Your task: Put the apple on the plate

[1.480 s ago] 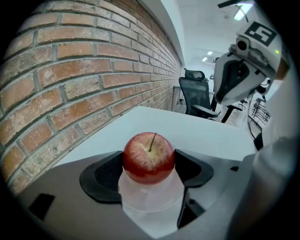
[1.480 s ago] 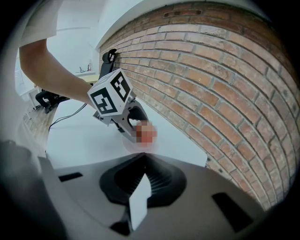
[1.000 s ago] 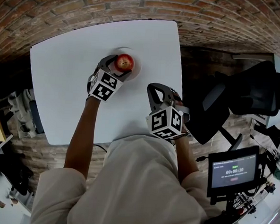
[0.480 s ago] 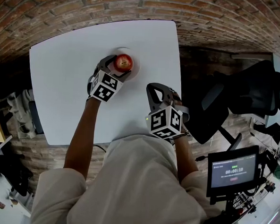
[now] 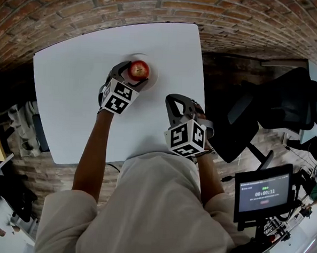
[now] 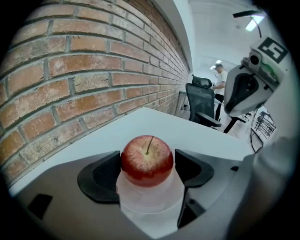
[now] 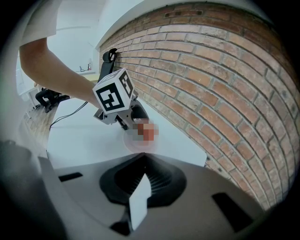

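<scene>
A red apple [image 5: 139, 69] [image 6: 146, 160] sits upright, stem up, on a small white plate [image 5: 153, 75] [image 6: 150, 202] at the back of the white table [image 5: 70, 86]. My left gripper [image 5: 133, 76] [image 6: 147, 165] is at the plate with one jaw on each side of the apple, pressed against it. My right gripper [image 5: 176, 100] [image 7: 142, 164] hovers over the table's right part, nearer to me. It is shut and holds nothing. In the right gripper view the left gripper [image 7: 133, 115] and the plate show ahead, and the apple there is blurred.
A brick wall [image 5: 155, 5] runs behind the table. A black office chair [image 5: 288, 104] and a small screen with a timer [image 5: 263, 195] stand to the right. Clutter lies on the floor at the left.
The apple and the left gripper have shifted very slightly to the left over the plate. The right gripper has stayed in place.
</scene>
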Demonstrator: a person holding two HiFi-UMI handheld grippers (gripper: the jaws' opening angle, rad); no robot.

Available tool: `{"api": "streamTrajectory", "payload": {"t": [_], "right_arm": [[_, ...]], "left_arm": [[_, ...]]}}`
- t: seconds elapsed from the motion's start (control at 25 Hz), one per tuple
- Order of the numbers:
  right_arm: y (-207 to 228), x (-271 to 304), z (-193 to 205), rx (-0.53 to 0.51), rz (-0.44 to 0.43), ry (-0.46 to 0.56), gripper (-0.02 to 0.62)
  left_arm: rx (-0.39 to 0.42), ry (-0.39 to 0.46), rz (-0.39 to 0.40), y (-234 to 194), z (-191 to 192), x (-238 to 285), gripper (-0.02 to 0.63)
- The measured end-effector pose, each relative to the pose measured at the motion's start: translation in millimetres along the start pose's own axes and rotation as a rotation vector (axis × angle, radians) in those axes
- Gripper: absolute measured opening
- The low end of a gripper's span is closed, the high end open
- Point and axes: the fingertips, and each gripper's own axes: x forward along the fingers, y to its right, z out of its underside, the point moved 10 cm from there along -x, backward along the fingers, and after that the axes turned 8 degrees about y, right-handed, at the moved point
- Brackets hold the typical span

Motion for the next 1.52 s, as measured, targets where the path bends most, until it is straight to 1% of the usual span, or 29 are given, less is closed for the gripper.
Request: {"api": "streamTrajectory", "payload": {"t": [0.48,0.76,1.04,1.24,1.52], "right_arm": [[-2,-2,-2,-0.002,-0.003,0.001,0.002],[-2,-3,-3,-0.006,0.001,0.007,0.002],[-5,-11,-8,-0.015,0.004,0.026,0.002],[-4,-20,-6,-0.016,0.022,0.041,0.002],[-14,-39,-9,-0.008,0.052,0.056,0.002]], "left_arm": [[0.000,-0.005,0.004,-1,1,-5,0.356],[0.008,-0.010,-0.007,-1,-1,-11,0.356],[0.035,-0.021,-0.010,3,-4,-25,0.356],[0.049,-0.024,-0.025,10,-6,-32,0.356],[0.091,-0.058,0.003,26,-8,-49,0.354]]}}
